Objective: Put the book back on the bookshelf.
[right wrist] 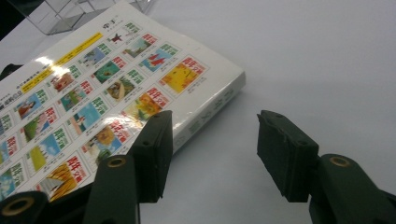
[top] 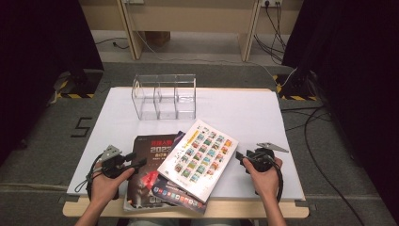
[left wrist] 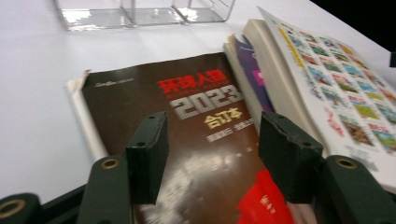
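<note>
Books: three in a loose stack at the table's [top: 244, 108] near edge; white book [top: 198, 157] on top, tilted; dark book [top: 146, 160] lowest, toward the left
Organiser: clear organiser [top: 164, 96] empty, near the far edge
Left gripper [top: 139, 164]: jaws spread, empty, over the dark book's cover
Right gripper [top: 240, 157]: jaws wide apart, empty, beside the white book's right edge
Risk: probably a one-sided nudge slides the stack; the top book could slip off

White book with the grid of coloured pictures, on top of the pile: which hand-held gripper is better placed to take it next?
Probably the right hand-held gripper: its open jaws face the free edge of the white book with the picture grid. The left hand-held gripper hovers open over the dark brown book underneath.
</note>
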A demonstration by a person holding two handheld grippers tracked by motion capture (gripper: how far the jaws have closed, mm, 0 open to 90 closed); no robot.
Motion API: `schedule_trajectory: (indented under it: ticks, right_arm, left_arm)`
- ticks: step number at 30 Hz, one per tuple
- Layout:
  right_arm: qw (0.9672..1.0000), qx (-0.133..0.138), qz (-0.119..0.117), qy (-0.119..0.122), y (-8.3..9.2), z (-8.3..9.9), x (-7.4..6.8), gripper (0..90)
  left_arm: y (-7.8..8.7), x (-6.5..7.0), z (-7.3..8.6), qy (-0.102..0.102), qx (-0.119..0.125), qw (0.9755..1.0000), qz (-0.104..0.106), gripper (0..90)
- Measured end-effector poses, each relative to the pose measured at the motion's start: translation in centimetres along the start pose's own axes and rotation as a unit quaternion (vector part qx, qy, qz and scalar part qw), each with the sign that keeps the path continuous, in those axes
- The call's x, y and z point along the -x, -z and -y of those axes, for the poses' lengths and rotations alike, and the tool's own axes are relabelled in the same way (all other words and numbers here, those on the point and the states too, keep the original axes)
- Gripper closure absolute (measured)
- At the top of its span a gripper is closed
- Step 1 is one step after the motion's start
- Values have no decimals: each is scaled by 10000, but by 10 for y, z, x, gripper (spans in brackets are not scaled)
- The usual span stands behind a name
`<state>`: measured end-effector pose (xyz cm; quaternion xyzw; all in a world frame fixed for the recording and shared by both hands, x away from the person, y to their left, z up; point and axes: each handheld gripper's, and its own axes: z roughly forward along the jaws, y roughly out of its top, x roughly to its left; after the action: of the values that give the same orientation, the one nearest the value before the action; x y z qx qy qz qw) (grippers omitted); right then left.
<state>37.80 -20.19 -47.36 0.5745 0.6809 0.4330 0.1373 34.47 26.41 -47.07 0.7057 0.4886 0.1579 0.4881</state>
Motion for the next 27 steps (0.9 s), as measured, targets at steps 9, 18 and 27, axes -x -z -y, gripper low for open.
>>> schedule_trajectory:
  ticks: [9, 18, 27]
  right_arm:
    - [9999, -103, -8, -48, -8, -7, -10, 458]
    - [9995, -162, -89, -250, -16, -20, -5, 453]
    - [9976, -390, -185, -541, -36, -39, 7, 439]
  left_arm:
    - [-19, 33, -30, -275, -292, 9983, 418, 490]
    - [-39, 54, -33, -482, -764, 9931, 750, 539]
    - [-53, 55, -25, -528, -1196, 9894, 626, 593]
